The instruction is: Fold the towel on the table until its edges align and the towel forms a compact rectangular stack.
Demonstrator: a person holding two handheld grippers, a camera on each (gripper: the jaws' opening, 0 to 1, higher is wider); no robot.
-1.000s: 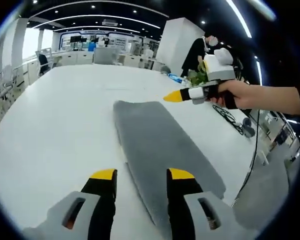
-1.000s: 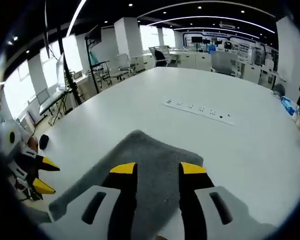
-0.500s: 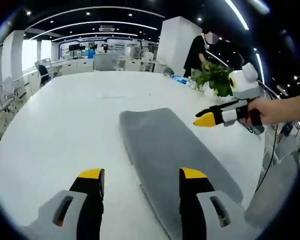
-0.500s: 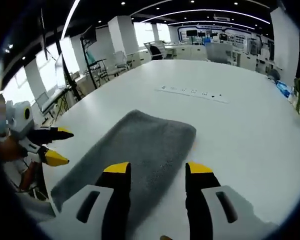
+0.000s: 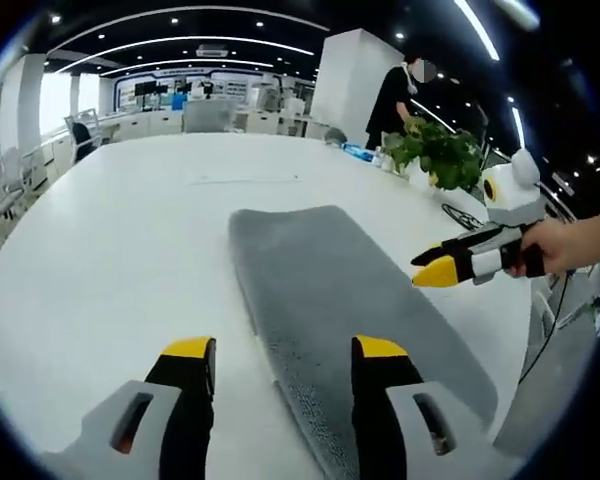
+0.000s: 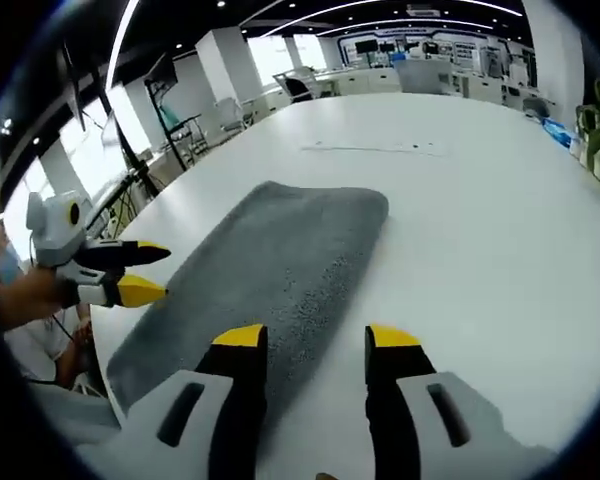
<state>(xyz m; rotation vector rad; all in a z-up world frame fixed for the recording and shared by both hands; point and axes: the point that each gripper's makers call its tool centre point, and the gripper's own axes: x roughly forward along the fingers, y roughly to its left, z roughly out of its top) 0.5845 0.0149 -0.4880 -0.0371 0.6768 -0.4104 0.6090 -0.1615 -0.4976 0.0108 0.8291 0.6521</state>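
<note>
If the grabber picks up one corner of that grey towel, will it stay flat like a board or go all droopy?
Probably droopy. The grey towel lies flat against the white table with soft rounded edges, so it looks like limp cloth. Its fuzzy surface should grip rather than slip in the jaws. It looks thick, so a lifted corner may drag the rest along.

towel's near end (image 5: pixel 380 440) behind a jaw, plant's pot (image 5: pixel 435 158) hidden, distant desks (image 6: pixel 450 80) blurred

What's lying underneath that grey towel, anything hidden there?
The grey towel lies flat as a long folded strip directly on the white table. Bare tabletop shows all around it. Whatever lies between its layers is covered.
</note>
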